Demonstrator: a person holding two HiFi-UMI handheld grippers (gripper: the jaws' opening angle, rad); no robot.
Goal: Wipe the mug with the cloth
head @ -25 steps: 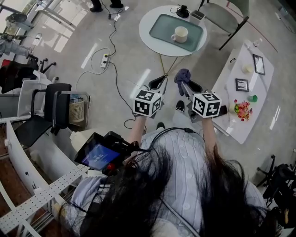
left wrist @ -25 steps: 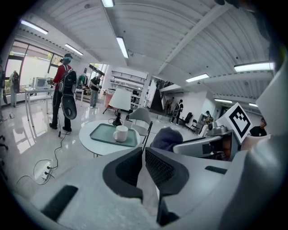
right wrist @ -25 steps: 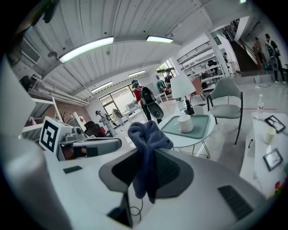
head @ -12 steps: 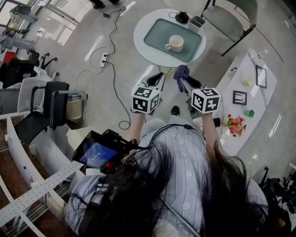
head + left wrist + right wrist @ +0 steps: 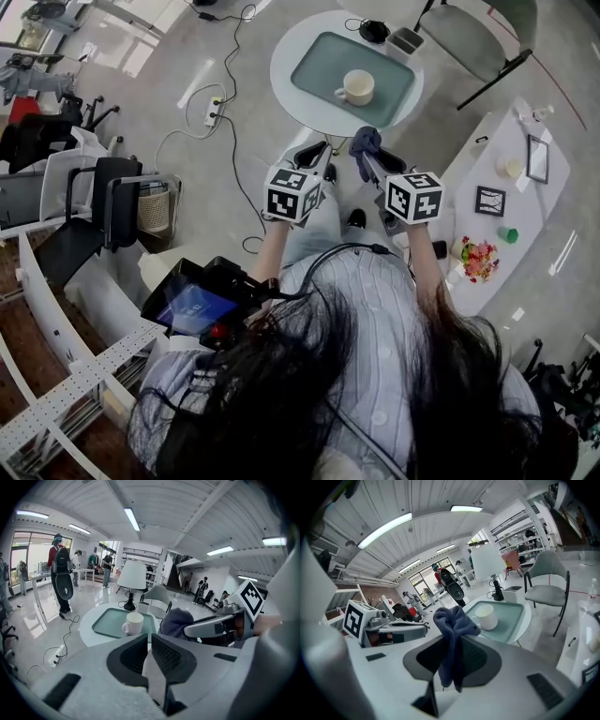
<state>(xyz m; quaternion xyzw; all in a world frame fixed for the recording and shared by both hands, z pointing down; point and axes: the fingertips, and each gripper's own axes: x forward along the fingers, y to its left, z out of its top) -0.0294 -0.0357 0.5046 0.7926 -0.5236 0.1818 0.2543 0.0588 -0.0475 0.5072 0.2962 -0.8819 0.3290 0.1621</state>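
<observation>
Two grippers short of the mug (image 5: 357, 87) on its tray (image 5: 319, 73): right gripper (image 5: 369, 161) jaws clamp the blue cloth (image 5: 452, 620), ready to wipe; left gripper (image 5: 315, 156) jaws closed, empty, free to steady it.

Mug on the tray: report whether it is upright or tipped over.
Upright. The mug stands on its base on the tray, its round mouth facing up, handle out sideways.
</observation>
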